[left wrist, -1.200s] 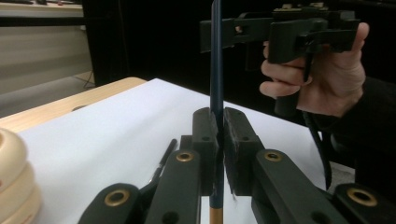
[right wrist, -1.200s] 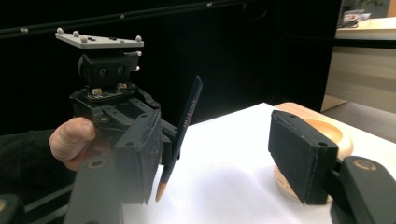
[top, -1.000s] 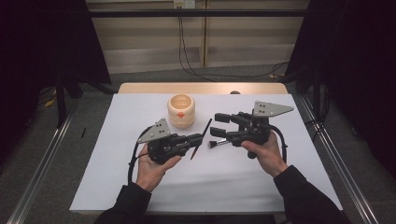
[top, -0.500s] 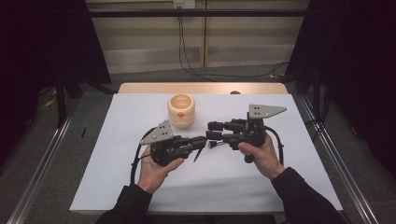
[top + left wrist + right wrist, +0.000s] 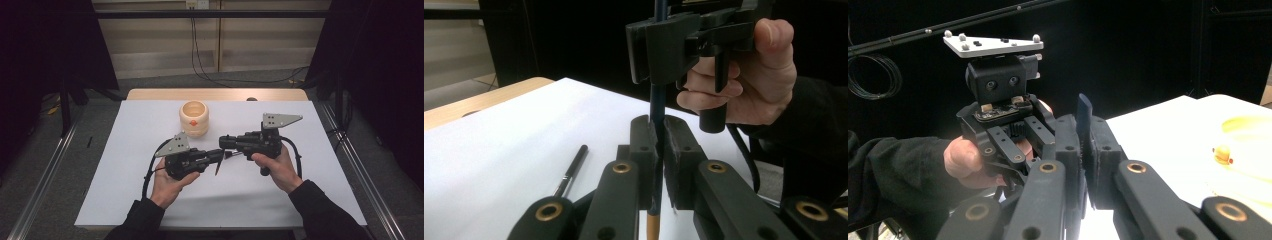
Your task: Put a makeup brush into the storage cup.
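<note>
A slim dark blue pencil (image 5: 657, 102) with a tan wooden end stands between both grippers. My left gripper (image 5: 659, 145) is shut on its lower part. My right gripper (image 5: 659, 45) comes in from above and clamps the same pencil higher up. In the right gripper view the blue tip (image 5: 1084, 116) sticks up from between the shut jaws of my right gripper (image 5: 1086, 150), with the left gripper's body (image 5: 998, 85) just behind. From above, the left gripper (image 5: 219, 156) and right gripper (image 5: 226, 143) meet tip to tip at mid-table over the pencil (image 5: 218, 166).
A cream ribbed cup (image 5: 194, 118) with an orange mark stands on the white table sheet (image 5: 125, 165), just behind the grippers. A thin black pen (image 5: 571, 169) lies flat on the sheet beside the left jaws. A wooden table edge (image 5: 150, 94) runs along the back.
The two grippers have come together. The right gripper moved left and nearer to the person, reaching the pencil that the left gripper held, and now grips it too.
</note>
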The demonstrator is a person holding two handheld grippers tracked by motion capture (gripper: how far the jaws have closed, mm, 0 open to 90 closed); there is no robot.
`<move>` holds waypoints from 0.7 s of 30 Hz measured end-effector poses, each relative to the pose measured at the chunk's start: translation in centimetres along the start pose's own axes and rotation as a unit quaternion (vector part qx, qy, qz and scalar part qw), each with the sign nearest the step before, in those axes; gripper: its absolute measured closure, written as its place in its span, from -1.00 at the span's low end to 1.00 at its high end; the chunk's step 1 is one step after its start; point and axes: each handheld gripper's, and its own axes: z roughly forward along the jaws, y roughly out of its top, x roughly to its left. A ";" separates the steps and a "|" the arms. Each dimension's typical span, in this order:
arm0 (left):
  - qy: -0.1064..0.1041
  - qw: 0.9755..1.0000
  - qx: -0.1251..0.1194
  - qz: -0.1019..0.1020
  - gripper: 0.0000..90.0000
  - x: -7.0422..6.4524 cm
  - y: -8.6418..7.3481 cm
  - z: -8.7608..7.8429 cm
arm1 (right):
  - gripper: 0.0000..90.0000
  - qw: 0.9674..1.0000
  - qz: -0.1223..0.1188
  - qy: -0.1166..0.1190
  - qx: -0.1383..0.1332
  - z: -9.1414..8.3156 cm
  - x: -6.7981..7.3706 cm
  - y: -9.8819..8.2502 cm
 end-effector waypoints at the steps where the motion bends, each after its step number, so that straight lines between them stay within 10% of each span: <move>1: 0.000 1.000 -0.001 -0.001 0.86 0.0 0.0 0.0 | 0.90 1.000 -0.001 0.000 -0.001 0.0 0.0 0.0; 21: 0.023 1.000 -0.008 -0.009 0.02 0.2 -0.6 0.5 | 0.91 1.000 -0.008 -0.005 -0.004 -0.5 0.1 0.5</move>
